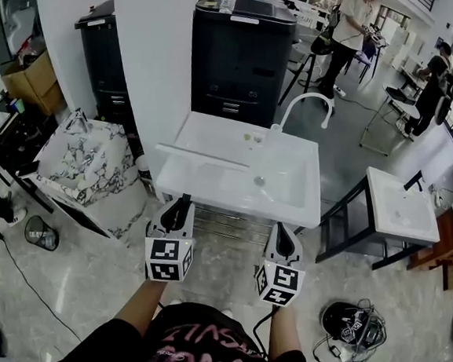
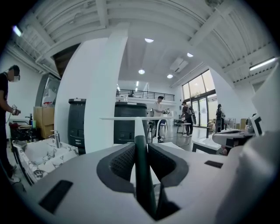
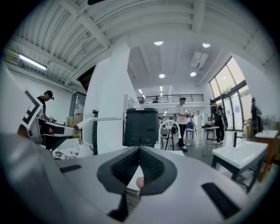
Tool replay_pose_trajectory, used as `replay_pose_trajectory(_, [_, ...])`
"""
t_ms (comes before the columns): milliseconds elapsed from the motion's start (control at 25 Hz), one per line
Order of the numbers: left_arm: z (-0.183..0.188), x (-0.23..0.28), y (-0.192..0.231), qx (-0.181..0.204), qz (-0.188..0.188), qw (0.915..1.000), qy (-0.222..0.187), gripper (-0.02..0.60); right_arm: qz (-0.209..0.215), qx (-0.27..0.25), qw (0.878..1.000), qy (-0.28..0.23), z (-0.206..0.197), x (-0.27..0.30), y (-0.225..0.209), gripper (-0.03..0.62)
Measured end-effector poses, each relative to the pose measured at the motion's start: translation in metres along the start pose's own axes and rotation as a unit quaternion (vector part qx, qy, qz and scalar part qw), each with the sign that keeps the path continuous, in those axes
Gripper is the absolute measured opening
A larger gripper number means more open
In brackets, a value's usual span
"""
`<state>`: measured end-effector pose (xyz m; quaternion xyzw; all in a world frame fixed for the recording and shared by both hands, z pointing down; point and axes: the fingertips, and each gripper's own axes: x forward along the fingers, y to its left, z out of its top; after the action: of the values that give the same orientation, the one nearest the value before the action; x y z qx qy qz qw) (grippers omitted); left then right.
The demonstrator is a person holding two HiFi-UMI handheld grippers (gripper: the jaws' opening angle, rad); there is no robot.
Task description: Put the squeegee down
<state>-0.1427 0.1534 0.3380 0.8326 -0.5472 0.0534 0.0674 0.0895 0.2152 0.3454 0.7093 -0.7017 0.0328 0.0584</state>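
Note:
The squeegee (image 1: 201, 156) has a long white blade that hangs level over the left part of the white sink (image 1: 303, 155). Its dark green handle (image 2: 141, 168) runs back between the jaws of my left gripper (image 1: 183, 202), which is shut on it just in front of the sink's near edge. In the left gripper view the white blade (image 2: 135, 118) stands crosswise above the jaws of the left gripper (image 2: 141, 145). My right gripper (image 1: 283, 231) hovers by the sink's front edge, to the right of the left one. Seen in its own view, the right gripper (image 3: 139, 149) is shut with nothing in it.
A white curved faucet (image 1: 306, 102) rises at the sink's back right. A marble basin (image 1: 83, 161) stands to the left, a black cabinet (image 1: 243, 53) behind, another white sink on a black stand (image 1: 402, 204) to the right. Cables and a helmet (image 1: 349, 323) lie on the floor. People stand far back.

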Motion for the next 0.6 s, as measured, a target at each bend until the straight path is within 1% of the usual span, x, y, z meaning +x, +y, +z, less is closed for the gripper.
replay_pose_trajectory(120, [0.002, -0.001, -0.006, 0.001, -0.002, 1.0000, -0.001, 0.094, 0.003, -0.005, 1.000, 0.000, -0.001, -0.001, -0.001, 0.020])
replay_pose_trajectory(240, [0.002, -0.001, -0.017, 0.010, -0.003, 0.9999, -0.001, 0.094, 0.010, -0.003, 1.000, 0.000, -0.001, -0.004, -0.006, 0.020])
replay_pose_trajectory(600, [-0.005, 0.007, -0.052, 0.020, 0.005, 0.9998, -0.001, 0.094, 0.024, 0.001, 1.000, -0.008, -0.009, -0.006, -0.037, 0.020])
